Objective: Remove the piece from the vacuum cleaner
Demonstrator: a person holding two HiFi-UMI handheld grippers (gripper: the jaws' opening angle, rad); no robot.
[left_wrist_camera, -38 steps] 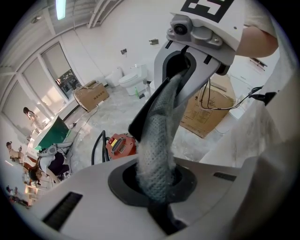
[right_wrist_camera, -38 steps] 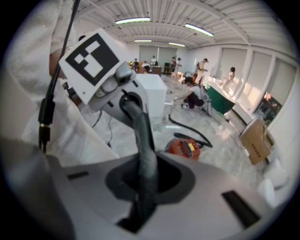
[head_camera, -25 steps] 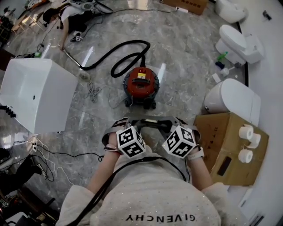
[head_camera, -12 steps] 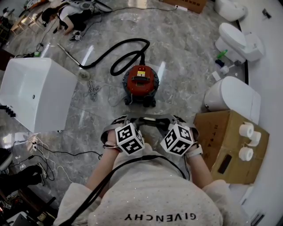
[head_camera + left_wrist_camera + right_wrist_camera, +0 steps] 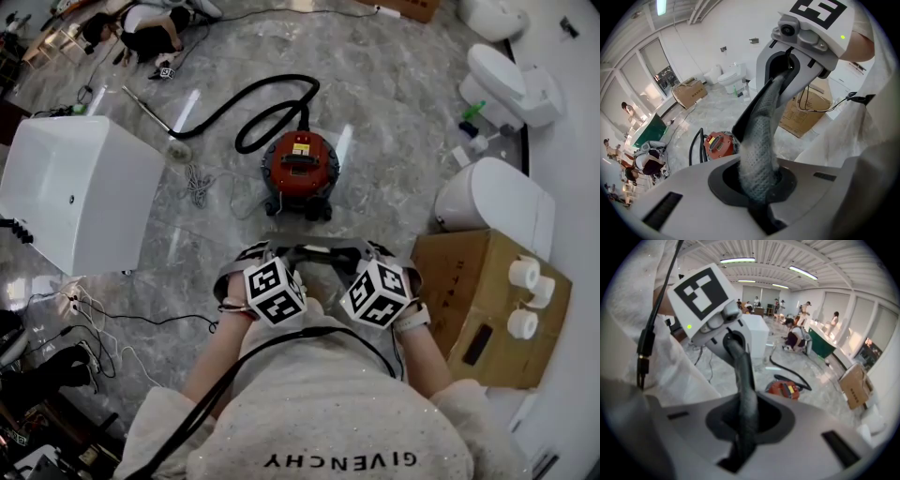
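I am holding both claws close in front of my chest, tilted down toward the floor [image 5: 403, 122], and neither one is gripping anything. My left claw [image 5: 769, 101] is standing with its mesh-faced jaws pressed together, nothing between them. My right claw [image 5: 740, 373] is doing likewise, its dark jaws lying flat against each other. The two are pointing inward at one another, so each is seeing the other just behind its own jaws.

The vacuum cleaner [image 5: 300, 169], red and round, is sitting upright on the grey marble floor well ahead of me and well apart from both claws. In the head view it is lying almost in line with the gap between them. In the left gripper view it is showing low down, just to the left of the closed jaws; in the right gripper view it is showing just to their right.

Its black hose [image 5: 272, 103] is curling away from the far side in a loop and running off to my left. There it seems to be meeting a thin metal tube [image 5: 150, 117], though the joint is too small for me to be sure.

A white box [image 5: 75, 187] is standing on the floor to my left. A cardboard box [image 5: 473, 300] is sitting near my right elbow with paper rolls [image 5: 525, 281] on top.
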